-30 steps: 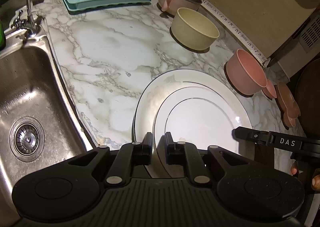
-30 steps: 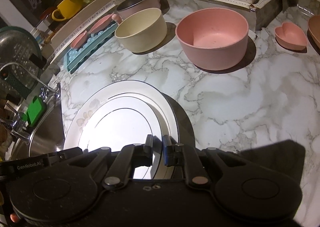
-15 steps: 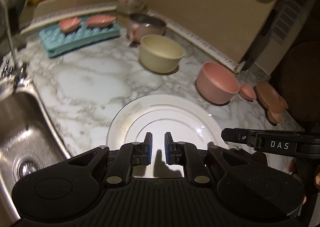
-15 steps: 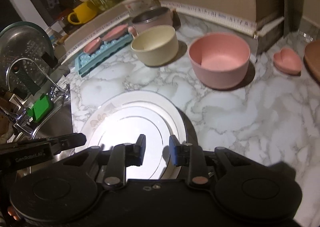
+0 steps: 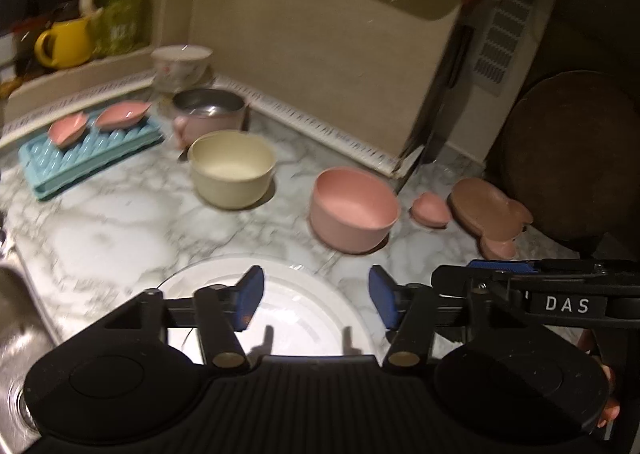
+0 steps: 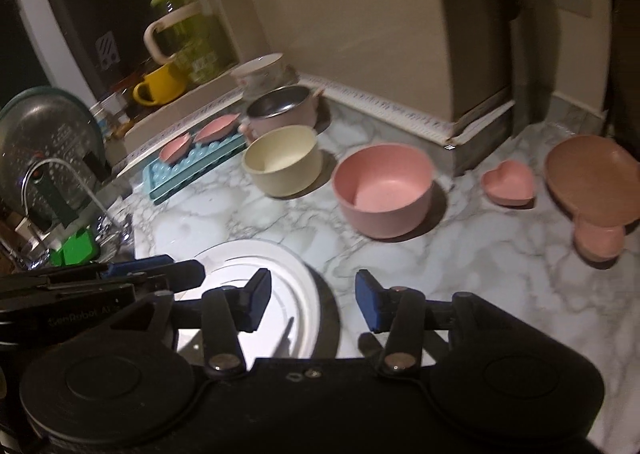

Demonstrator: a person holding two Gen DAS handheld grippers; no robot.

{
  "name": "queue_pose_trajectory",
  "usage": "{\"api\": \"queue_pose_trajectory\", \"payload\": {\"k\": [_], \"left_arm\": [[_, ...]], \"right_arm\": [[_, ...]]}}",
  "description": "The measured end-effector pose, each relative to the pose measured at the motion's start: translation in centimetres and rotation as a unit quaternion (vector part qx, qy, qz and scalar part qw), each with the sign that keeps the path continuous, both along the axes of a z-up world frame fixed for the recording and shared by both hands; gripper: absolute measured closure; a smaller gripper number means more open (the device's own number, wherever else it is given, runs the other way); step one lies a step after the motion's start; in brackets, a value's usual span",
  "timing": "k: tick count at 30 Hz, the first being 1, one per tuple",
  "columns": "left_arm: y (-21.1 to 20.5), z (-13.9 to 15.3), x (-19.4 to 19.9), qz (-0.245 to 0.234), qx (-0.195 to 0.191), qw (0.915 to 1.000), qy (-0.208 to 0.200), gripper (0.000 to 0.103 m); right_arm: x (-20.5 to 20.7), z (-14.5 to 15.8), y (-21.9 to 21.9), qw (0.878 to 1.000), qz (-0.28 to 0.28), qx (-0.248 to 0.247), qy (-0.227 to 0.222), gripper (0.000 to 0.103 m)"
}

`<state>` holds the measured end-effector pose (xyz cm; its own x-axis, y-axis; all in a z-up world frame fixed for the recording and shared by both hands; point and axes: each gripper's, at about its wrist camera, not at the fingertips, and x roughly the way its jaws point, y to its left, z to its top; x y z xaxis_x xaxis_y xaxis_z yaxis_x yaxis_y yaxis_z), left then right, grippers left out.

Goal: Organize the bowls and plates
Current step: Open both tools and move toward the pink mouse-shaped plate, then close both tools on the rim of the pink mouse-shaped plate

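A small white plate lies stacked on a larger white plate (image 5: 296, 318) on the marble counter, also in the right wrist view (image 6: 276, 294). My left gripper (image 5: 316, 300) is open and empty above the plates. My right gripper (image 6: 312, 304) is open and empty above their right edge. A cream bowl (image 5: 231, 169) and a pink bowl (image 5: 352, 209) stand behind; they also show in the right wrist view, the cream bowl (image 6: 282, 157) left of the pink bowl (image 6: 384, 189).
A steel-lined pink pot (image 5: 208, 113), a blue ice tray (image 5: 88, 157) with two pink dishes, a pink heart dish (image 6: 508, 181) and a brown dish (image 6: 592, 181) stand about. The sink (image 5: 16, 334) is at the left, the wall behind.
Both grippers let go of the small plate, opened wide and rose back from it. The plate now rests on the larger one.
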<state>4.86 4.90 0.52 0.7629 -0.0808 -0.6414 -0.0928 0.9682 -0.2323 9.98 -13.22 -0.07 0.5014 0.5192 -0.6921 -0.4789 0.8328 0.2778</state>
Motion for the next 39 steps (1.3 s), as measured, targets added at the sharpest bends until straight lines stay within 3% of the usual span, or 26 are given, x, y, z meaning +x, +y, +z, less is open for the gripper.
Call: {"api": "queue_pose_trajectory", "payload": {"k": [3,18,22,24,39], "left_arm": [[-1.3,0.4,1.1,-0.016,0.002,0.9999,-0.005,0.045],[-7.9,1.3,6.4,-0.092,0.02,0.995,-0.033,0.027],[-9.6,1.3,7.7,-0.106,0.022,0.9934,-0.037,0.025],[-10.4,1.2,8.5,-0.111,0.024,0.9928,-0.039,0.024],[-16.7,-1.4,17.7,-0.122,0.041,0.9915,-0.019,0.023]], "right_arm": [[0.0,0.7,-1.2,1.0,-0.015,-0.007,-0.017,0.044],[1.3,2.6,-8.1,0.993,-0.104,-0.029,-0.053,0.017],[1.9,2.5,-9.9,0.99,-0.123,-0.035,-0.056,0.015],[2.1,2.4,-10.8,0.988,-0.135,-0.04,-0.057,0.004],[7.0,0.3,-18.1,0.977,-0.201,-0.049,-0.058,0.001]]}}
